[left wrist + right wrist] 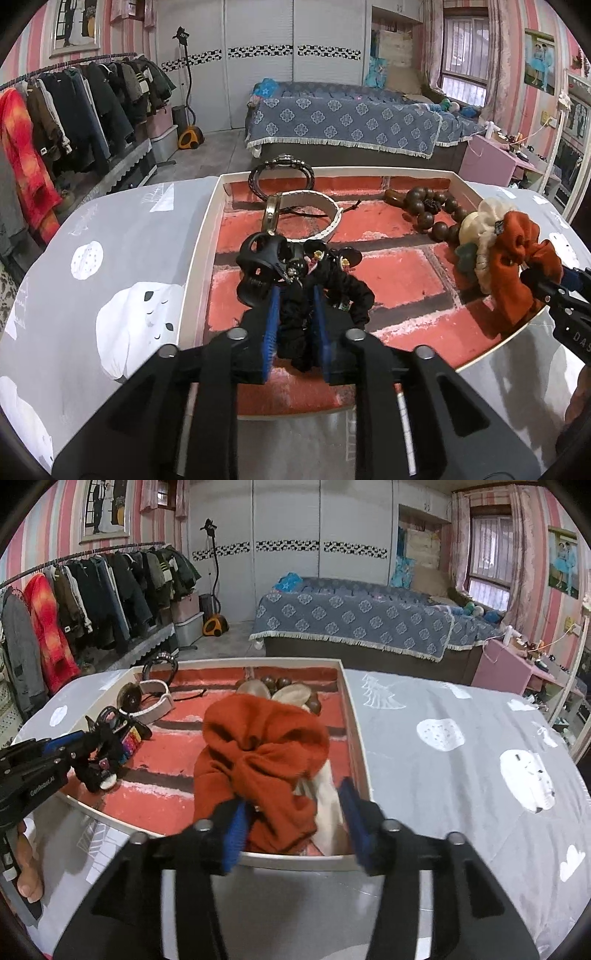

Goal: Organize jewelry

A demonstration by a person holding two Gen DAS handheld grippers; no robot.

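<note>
Right gripper [295, 812] jaws parted around rust-orange knitted scrunchie [258, 753], right pad clear of it. White-walled, brick-patterned tray [354, 716] underneath; left gripper [88, 751] at 9 o'clock over black hair accessories [110, 738].

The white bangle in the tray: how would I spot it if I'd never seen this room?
Find the shallow white-rimmed tray with the red brick-pattern floor, sitting on the grey bedspread. Look to its far left corner, just in front of the dark braided bracelet propped on the rim. The white bangle is the only pale, wide, flat band there; the wooden beads and scrunchies lie to the right.
</note>
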